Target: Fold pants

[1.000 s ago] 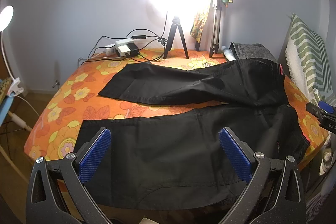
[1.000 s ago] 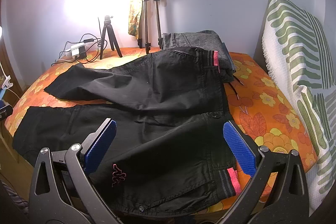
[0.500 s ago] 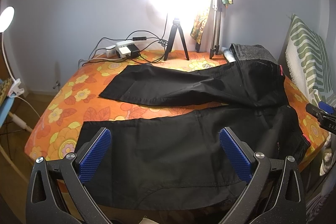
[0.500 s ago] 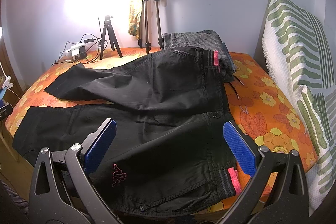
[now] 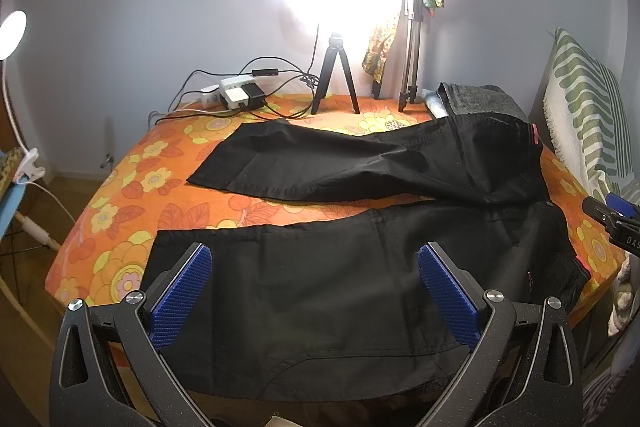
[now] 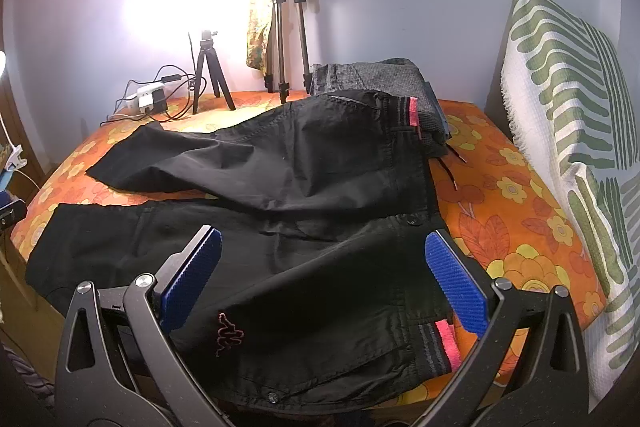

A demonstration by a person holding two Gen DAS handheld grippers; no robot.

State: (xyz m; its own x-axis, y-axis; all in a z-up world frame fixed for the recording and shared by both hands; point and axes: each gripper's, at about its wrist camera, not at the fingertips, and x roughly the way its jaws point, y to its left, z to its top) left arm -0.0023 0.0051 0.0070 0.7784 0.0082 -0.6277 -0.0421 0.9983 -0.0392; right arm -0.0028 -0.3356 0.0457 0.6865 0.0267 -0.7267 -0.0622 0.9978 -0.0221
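Lying spread on the floral bedcover [image 5: 120, 195], the black pants [image 5: 320, 287] are unfolded: near leg runs along the front edge of the bed, far leg [image 5: 320, 163] angles away toward the wall, the two splayed in a V. Waistband [image 6: 434, 349] with pink tabs sits at the right end, near the front edge; the far side of the waist rests against a folded grey garment [image 6: 372, 75].

Fabric reads as thin woven synthetic, slight sheen, shallow wrinkles. Judged light, limp, somewhat slick: will drape and sag from any single pinch, may slide on the pads. Doubled, stitched parts look the safest holds: waistband, hems, side seam. Likely first fold is leg onto leg, so one hold at the near hem [image 5: 156, 259], one at the near waistband corner.

Left gripper [image 5: 314, 297] hovers over the near leg, jaws wide apart, nothing between the blue pads [image 5: 180, 297]. Right gripper [image 6: 324, 279] hovers over the hip area near the small pink logo [image 6: 229, 335], jaws likewise spread and empty. Whether either touches cloth cannot be told.

Beyond: striped pillow [image 6: 572, 131] to the right, small tripod [image 5: 335, 79] under a glaring lamp, tall tripod [image 5: 410, 39], power strip [image 5: 240, 95] with cables at the far edge.
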